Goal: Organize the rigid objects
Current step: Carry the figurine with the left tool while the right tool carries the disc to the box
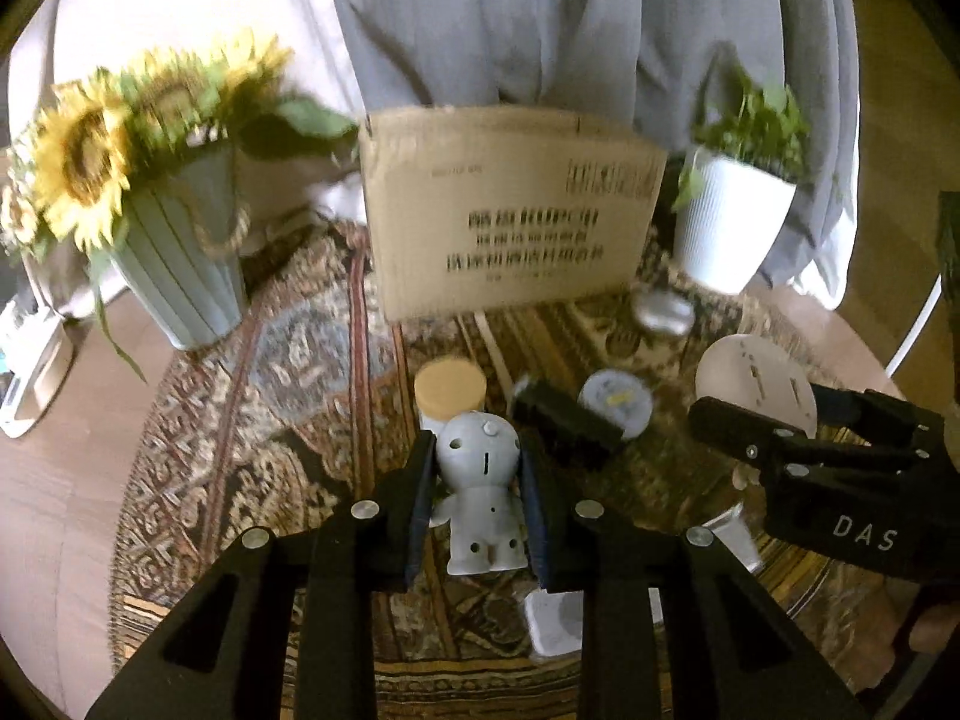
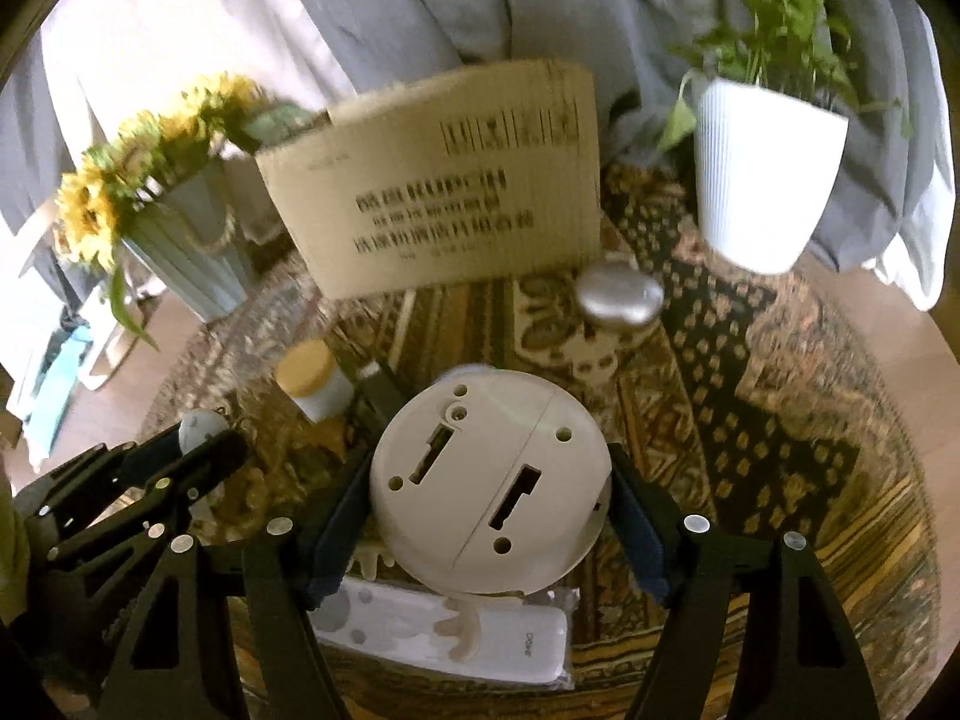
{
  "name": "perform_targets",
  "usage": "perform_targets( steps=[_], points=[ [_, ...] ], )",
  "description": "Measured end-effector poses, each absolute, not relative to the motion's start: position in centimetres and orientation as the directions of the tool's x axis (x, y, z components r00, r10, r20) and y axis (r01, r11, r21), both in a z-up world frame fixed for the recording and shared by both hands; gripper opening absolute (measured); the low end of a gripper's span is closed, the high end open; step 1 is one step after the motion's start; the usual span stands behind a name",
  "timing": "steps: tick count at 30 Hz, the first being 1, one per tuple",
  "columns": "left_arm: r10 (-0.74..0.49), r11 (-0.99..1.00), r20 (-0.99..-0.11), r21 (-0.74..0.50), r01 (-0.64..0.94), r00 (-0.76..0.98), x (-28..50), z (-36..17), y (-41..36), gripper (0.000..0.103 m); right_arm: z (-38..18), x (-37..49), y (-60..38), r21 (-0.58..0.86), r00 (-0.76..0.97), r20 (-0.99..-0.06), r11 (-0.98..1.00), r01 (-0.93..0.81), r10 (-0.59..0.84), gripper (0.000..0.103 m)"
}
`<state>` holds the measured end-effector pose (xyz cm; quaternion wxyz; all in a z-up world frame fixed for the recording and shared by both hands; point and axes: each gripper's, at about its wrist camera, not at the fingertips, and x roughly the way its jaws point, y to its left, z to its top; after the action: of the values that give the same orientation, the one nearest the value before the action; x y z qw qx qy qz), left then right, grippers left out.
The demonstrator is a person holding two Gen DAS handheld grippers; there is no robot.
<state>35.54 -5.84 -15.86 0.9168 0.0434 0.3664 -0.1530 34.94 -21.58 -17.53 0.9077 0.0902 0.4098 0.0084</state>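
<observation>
The left gripper (image 1: 478, 501) is closed on a small grey plastic doll figurine (image 1: 482, 495), held upright above the round patterned rug (image 1: 240, 420). To its right, the right gripper (image 2: 489, 516) clamps a round white plastic disc (image 2: 489, 486) before the printed brown cardboard box (image 2: 444, 204)

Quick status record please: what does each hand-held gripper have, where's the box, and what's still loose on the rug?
left hand-held gripper: shut on white figurine
right hand-held gripper: shut on round white disc, underside facing camera
cardboard box: upright at back of rug, between sunflower vase and white plant pot
loose on rug: cork-lidded jar, silver pebble-shaped object, white remote
</observation>
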Motion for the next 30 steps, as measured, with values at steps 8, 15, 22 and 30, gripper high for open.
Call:
perform_targets(
  steps=[8, 15, 22, 30],
  points=[
    [-0.265, 0.952, -0.619, -0.046, 0.302, 0.74, 35.5, -11.5, -6.2, 0.027, -13.3, 34.8, -22.0, 0.165, 0.722, -0.685, 0.986, 0.033, 0.09, 0.075],
    [-0.277, 0.951, -0.568, -0.047, 0.306, 0.775, 35.8, -8.2, -6.4, 0.027, -9.7, 34.8, -22.2, 0.157, 0.774, -0.626, 0.987, 0.015, 0.088, 0.075],
    [-0.288, 0.949, -0.525, -0.043, 0.313, 0.801, 36.8, -5.9, -6.4, 0.027, -6.9, 35.6, -22.0, 0.143, 0.816, -0.571, 0.99, -0.005, 0.087, 0.075],
    [-0.285, 0.948, -0.479, -0.013, 0.317, 0.831, 38.9, -3.7, -6.8, 0.027, -4.6, 37.6, -22.2, 0.141, 0.847, -0.524, 0.99, -0.021, 0.093, 0.075]
  ],
)
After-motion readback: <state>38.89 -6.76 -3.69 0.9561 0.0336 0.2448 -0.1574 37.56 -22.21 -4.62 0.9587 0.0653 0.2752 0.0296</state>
